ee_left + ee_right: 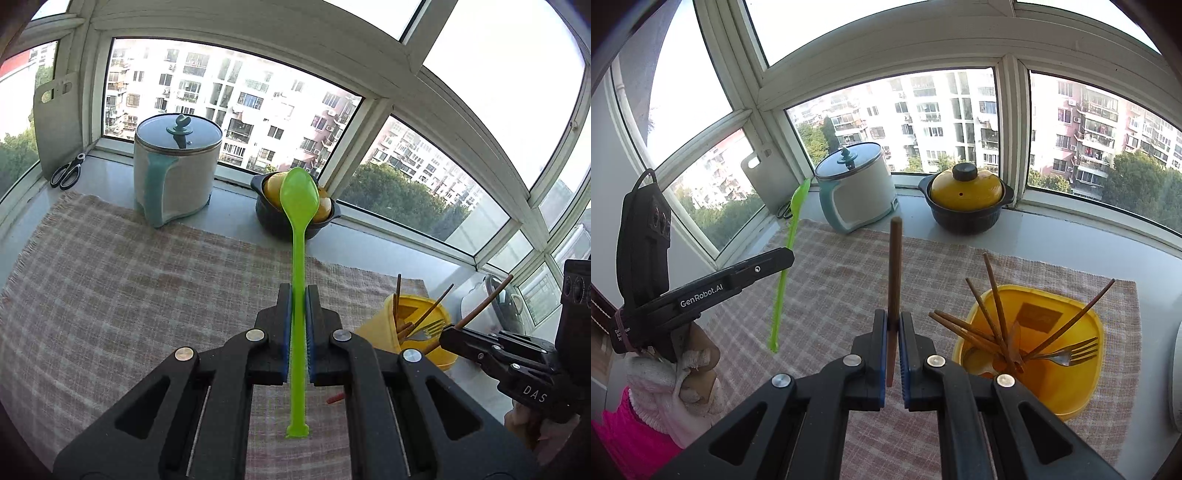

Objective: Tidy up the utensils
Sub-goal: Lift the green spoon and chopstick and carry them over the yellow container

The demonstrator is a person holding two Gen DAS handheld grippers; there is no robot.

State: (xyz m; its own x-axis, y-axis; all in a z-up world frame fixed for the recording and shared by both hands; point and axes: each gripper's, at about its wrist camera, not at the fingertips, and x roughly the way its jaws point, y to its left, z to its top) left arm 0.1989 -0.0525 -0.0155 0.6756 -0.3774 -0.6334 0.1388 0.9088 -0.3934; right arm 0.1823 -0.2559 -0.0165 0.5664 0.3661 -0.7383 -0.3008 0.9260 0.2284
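My left gripper (297, 295) is shut on a green plastic spoon (299, 229), held above the checked cloth with its bowl pointing away. The spoon also shows in the right wrist view (786, 254), held by the left gripper (786, 256). My right gripper (893, 319) is shut on a brown wooden chopstick (894, 273) that points forward; in the left wrist view the right gripper (448, 334) holds this chopstick (484, 304) beside the yellow holder. The yellow utensil holder (1071, 387) sits on the cloth at the right and holds several brown chopsticks (993, 302) and a metal fork (1067, 354). It also shows in the left wrist view (373, 326).
A checked cloth (129, 277) covers the counter. A white and teal electric pot (173, 170) and a dark casserole with a yellow lid (966, 199) stand by the window. Scissors (68, 171) and a cutting board (55, 122) are at the far left. A small red piece (335, 398) lies on the cloth.
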